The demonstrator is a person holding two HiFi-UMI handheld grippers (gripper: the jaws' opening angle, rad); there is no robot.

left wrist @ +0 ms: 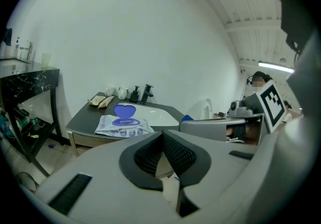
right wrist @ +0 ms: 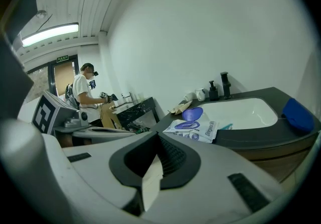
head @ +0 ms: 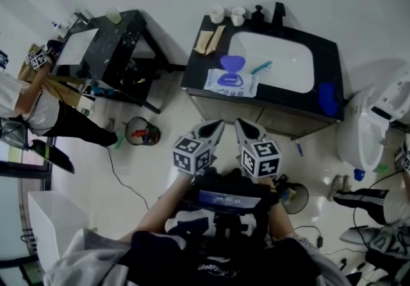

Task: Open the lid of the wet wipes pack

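Wipes pack (head: pixel 230 83) 1, cups (head: pixel 218 15) 2

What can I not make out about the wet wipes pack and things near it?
- Print on the wet wipes pack: too small in every view.
- The opening under its raised blue lid: too small, head view.
- The teal thing in the sink: too small to name.
- The blue thing on the counter: no clear shape in any view.

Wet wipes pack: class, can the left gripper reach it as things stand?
Probably yes: nothing stands between the left gripper and the wet wipes pack, though it hangs short of the counter.
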